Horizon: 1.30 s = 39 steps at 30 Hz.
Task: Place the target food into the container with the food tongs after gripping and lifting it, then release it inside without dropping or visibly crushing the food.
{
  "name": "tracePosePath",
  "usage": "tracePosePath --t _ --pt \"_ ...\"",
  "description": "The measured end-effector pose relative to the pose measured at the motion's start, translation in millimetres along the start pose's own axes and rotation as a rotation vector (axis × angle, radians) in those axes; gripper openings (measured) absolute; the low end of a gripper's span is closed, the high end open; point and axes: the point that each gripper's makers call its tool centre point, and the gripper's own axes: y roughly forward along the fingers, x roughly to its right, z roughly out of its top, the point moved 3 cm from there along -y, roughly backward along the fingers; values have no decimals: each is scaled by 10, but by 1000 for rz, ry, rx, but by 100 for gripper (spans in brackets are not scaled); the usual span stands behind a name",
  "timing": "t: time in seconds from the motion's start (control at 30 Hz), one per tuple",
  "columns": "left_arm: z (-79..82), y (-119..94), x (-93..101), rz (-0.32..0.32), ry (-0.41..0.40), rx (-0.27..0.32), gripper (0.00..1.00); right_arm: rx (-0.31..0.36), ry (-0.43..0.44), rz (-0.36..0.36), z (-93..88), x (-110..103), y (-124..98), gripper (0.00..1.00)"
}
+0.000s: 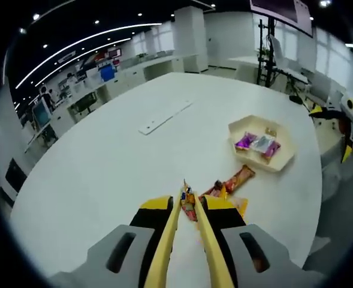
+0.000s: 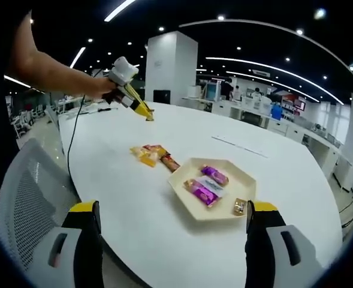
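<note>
The left gripper (image 1: pixel 187 195) has its yellow fingers (image 1: pixel 167 240) drawn narrow, with a small wrapped snack (image 1: pixel 189 204) pinched between the tips; the packet appears to be clear of the white surface (image 1: pixel 104 156), though contact with it cannot be excluded from this angle. The narrow, tip-only hold is judged to be deliberate: it secures the wrapper without loading the contents. Just beyond the fingertips and slightly to their right lie the remaining snacks (image 1: pixel 233 183), orange and yellow wrappers grouped on the surface. Farther beyond the fingertips, to the right, stands the hexagonal tray (image 1: pixel 287 162), which already holds purple-wrapped pieces (image 1: pixel 247 142) and a smaller item; it is the evident destination, so the held packet needs carrying forward and rightward over the rim before the fingers part. In the right gripper view, the right gripper (image 2: pixel 173 240) has its fingers (image 2: pixel 89 240) spread wide with nothing between them, held back at the near edge of the surface; this leaves the approach open. The tray (image 2: pixel 191 201) sits just ahead between those fingers, the loose snacks (image 2: pixel 155 156) beyond it to the left, and the left gripper (image 2: pixel 147 116) farther beyond, in a person's hand (image 2: pixel 98 87). Release is best made low inside the tray, as a drop could bounce the packet out.
</note>
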Motion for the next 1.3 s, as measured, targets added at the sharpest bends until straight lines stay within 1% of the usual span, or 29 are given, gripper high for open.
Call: tracePosePath --t 0.23,0.33,0.47,0.63,0.77,1.07,1.1,1.17,1.2,1.23,1.3 --pt "99 64 173 -24 14 13 15 12 11 0 19 2 -4 100" --pt "170 86 271 -34 20 25 15 10 6 0 12 -11 -8 100" --pt "288 162 365 -48 34 36 15 15 5 -10 24 2 -18 100" --pt "416 261 463 -63 49 45 15 -6 -5 -4 -18 -21 -4 100" --pt "504 331 584 -88 61 48 15 1 3 -6 -7 -14 -13 100" --pt "769 514 839 -136 90 81 14 4 0 -13 -3 2 -13 100" --pt "805 540 884 -149 89 86 14 4 3 -14 -2 5 -14 100" --pt "845 583 924 -155 93 88 14 8 2 -16 5 13 -14 100" --pt "874 613 970 -172 88 87 14 6 6 -17 1 19 -11 100" --pt "902 634 980 -168 93 93 14 5 8 -18 -2 23 -10 100" --pt "966 679 1031 -183 90 104 14 9 13 -20 7 31 -13 100"
